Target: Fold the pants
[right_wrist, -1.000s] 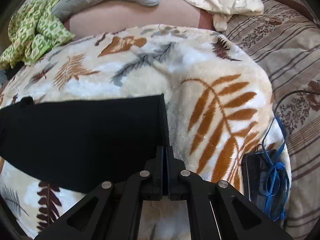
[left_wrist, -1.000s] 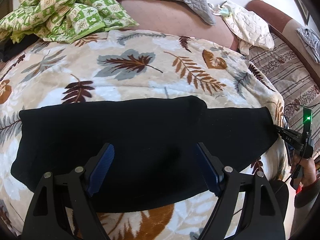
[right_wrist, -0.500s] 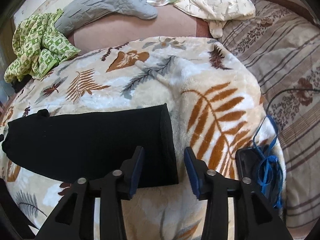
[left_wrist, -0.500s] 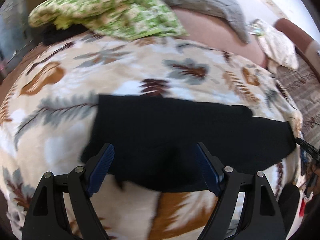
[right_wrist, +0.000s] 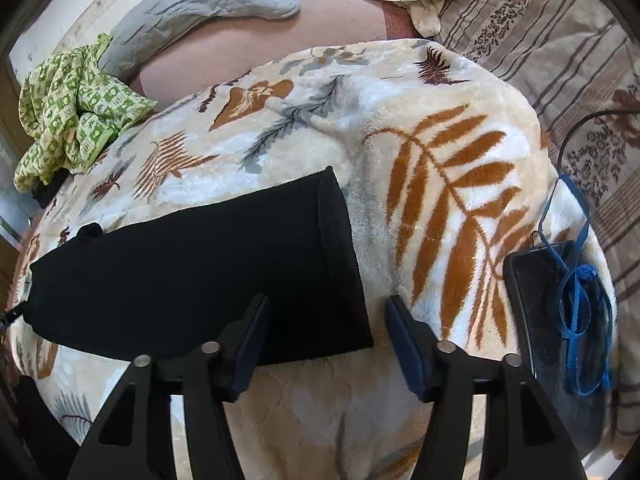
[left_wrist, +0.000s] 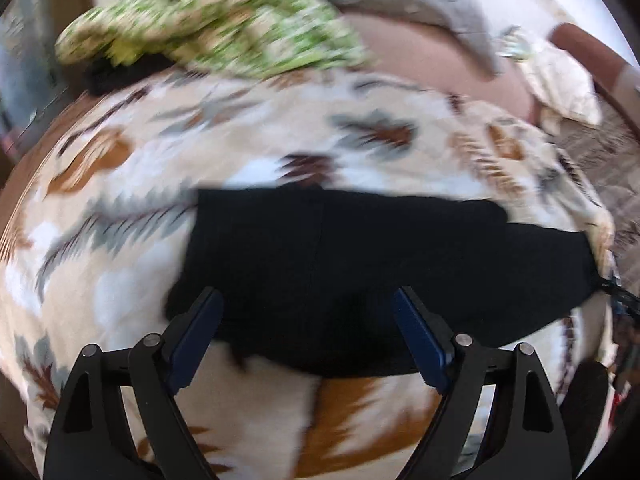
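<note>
right gripper (right_wrist: pixel 326 336): a second ago pinched shut on the hem corner of the black knit pants (right_wrist: pixel 192 276); now jaws opening, pads off the cloth, the corner lying between them.
left gripper (left_wrist: pixel 308 334): jaws spread and opening, holding nothing, shifted toward the pants' left end.
pants: flat across the cream leaf-print fleece blanket (right_wrist: pixel 440 128) on the bed.
left view: blurred.

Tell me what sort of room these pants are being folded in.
Most likely a bedroom: the black pants lie on a plush leaf-print blanket spread over a bed, a grey quilted pillow lies at the far side, and a striped floral sheet covers the mattress beside the blanket.
</note>
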A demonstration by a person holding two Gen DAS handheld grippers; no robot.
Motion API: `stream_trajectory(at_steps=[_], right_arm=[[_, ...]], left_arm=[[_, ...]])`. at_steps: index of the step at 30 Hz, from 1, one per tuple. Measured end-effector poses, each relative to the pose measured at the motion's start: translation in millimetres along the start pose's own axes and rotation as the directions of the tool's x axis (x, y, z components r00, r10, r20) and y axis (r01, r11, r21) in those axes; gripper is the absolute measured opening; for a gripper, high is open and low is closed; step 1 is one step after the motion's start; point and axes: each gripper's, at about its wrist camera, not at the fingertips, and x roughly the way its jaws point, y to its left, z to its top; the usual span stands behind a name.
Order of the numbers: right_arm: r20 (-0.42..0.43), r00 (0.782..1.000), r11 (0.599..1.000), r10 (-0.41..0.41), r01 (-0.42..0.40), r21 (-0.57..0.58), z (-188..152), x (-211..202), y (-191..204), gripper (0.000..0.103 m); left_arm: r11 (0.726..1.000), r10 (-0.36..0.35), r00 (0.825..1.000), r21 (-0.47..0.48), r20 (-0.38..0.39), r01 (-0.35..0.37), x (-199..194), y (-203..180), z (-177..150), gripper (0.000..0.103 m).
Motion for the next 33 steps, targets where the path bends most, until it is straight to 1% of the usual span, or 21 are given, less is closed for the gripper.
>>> stream_trajectory(at_steps=[2, 3, 5, 6, 7, 9, 10, 12, 13, 14, 15, 17, 19, 20, 22, 23, 26, 27, 30, 31, 33], right_arm=[[0.002, 1.0, 1.0, 0.011, -0.011, 0.009, -1.6, 0.1, -2.0, 0.063], [0.002, 1.0, 1.0, 0.02, -0.02, 0.017, -2.4, 0.8, -3.2, 0.064], [0.006, 1.0, 0.999, 0.027, -0.028, 0.027, -3.7, 1.0, -4.6, 0.064], [0.011, 0.999, 0.999, 0.032, -0.032, 0.03, -4.6, -0.1, -5.2, 0.064], [0.011, 0.999, 0.999, 0.035, -0.035, 0.032, -5.6, -1.1, -5.9, 0.064], [0.007, 0.999, 0.999, 0.039, -0.039, 0.031, -8.4, -4.1, -7.3, 0.065], [0.007, 0.999, 0.999, 0.039, -0.04, 0.031, -9.8, -5.7, -7.9, 0.065], [0.014, 0.999, 0.998, 0.049, -0.049, 0.04, -12.9, -8.6, -9.9, 0.068], [0.017, 0.998, 0.997, 0.057, -0.058, 0.05, -14.5, -8.8, -11.5, 0.068], [0.018, 0.998, 0.996, 0.063, -0.064, 0.055, -15.5, -8.4, -12.8, 0.069], [0.021, 0.997, 0.996, 0.068, -0.069, 0.058, -15.7, -7.9, -13.7, 0.069], [0.025, 0.997, 0.995, 0.077, -0.078, 0.06, -15.6, -7.3, -15.1, 0.069], [0.029, 0.996, 0.994, 0.089, -0.09, 0.055, -14.7, -6.6, -14.7, 0.071], [0.031, 0.995, 0.994, 0.093, -0.094, 0.055, -14.8, -6.2, -14.2, 0.072], [0.039, 0.993, 0.992, 0.111, -0.113, 0.056, -15.0, -5.1, -13.6, 0.075], [0.043, 0.992, 0.991, 0.12, -0.122, 0.052, -15.4, -4.7, -13.3, 0.077], [0.065, 0.987, 0.987, 0.146, -0.15, 0.059, -15.9, -2.7, -15.6, 0.077], [0.073, 0.985, 0.985, 0.158, -0.163, 0.062, -16.2, -1.9, -16.8, 0.077], [0.094, 0.978, 0.98, 0.185, -0.191, 0.058, -16.7, 0.5, -19.7, 0.077], [0.101, 0.976, 0.978, 0.192, -0.199, 0.06, -17.0, 1.4, -20.9, 0.077], [0.111, 0.973, 0.976, 0.203, -0.209, 0.053, -17.2, 3.8, -21.9, 0.074]], left_arm=[[0.997, -0.067, 0.998, 0.045, 0.001, 0.067, -2.3, -26.4, 10.2, 0.087], [0.991, -0.115, 0.993, 0.071, -0.007, 0.115, -0.6, -46.6, 16.6, 0.087], [0.979, -0.172, 0.984, 0.105, -0.036, 0.175, 4.3, -76.9, 23.5, 0.087], [0.965, -0.218, 0.974, 0.136, -0.065, 0.225, 10.4, -101.8, 27.8, 0.087], [0.953, -0.246, 0.966, 0.162, -0.083, 0.257, 16.0, -118.8, 31.8, 0.087], [0.93, -0.275, 0.955, 0.222, -0.113, 0.294, 26.4, -154.5, 37.7, 0.087], [0.91, -0.293, 0.947, 0.265, -0.132, 0.318, 33.0, -177.4, 41.1, 0.087], [0.878, -0.324, 0.933, 0.318, -0.159, 0.359, 42.9, -211.2, 46.2, 0.087], [0.859, -0.345, 0.921, 0.336, -0.181, 0.387, 49.8, -231.2, 49.9, 0.087], [0.837, -0.372, 0.904, 0.346, -0.209, 0.424, 57.1, -250.3, 53.8, 0.087], [0.821, -0.39, 0.892, 0.351, -0.23, 0.45, 63.6, -266.0, 58.0, 0.087], [0.797, -0.416, 0.872, 0.358, -0.259, 0.487, 76.3, -296.7, 64.2, 0.087], [0.775, -0.432, 0.855, 0.365, -0.287, 0.515, 88.3, -321.3, 67.8, 0.087], [0.769, -0.431, 0.852, 0.373, -0.297, 0.52, 94.6, -331.4, 68.5, 0.087], [0.755, -0.414, 0.855, 0.407, -0.314, 0.515, 108.7, -358.6, 70.1, 0.087], [0.744, -0.416, 0.849, 0.414, -0.325, 0.524, 113.6, -367.7, 70.6, 0.087], [0.706, -0.432, 0.825, 0.434, -0.364, 0.561, 126.1, -395.1, 70.3, 0.087], [0.694, -0.426, 0.823, 0.448, -0.375, 0.564, 130.4, -404.2, 69.2, 0.087], [0.668, -0.404, 0.827, 0.491, -0.39, 0.559, 140.5, -424.9, 64.5, 0.087], [0.659, -0.404, 0.823, 0.496, -0.4, 0.565, 143.5, -429.8, 62.6, 0.087], [0.632, -0.423, 0.795, 0.487, -0.434, 0.602, 147.9, -437.5, 56.1, 0.087]])
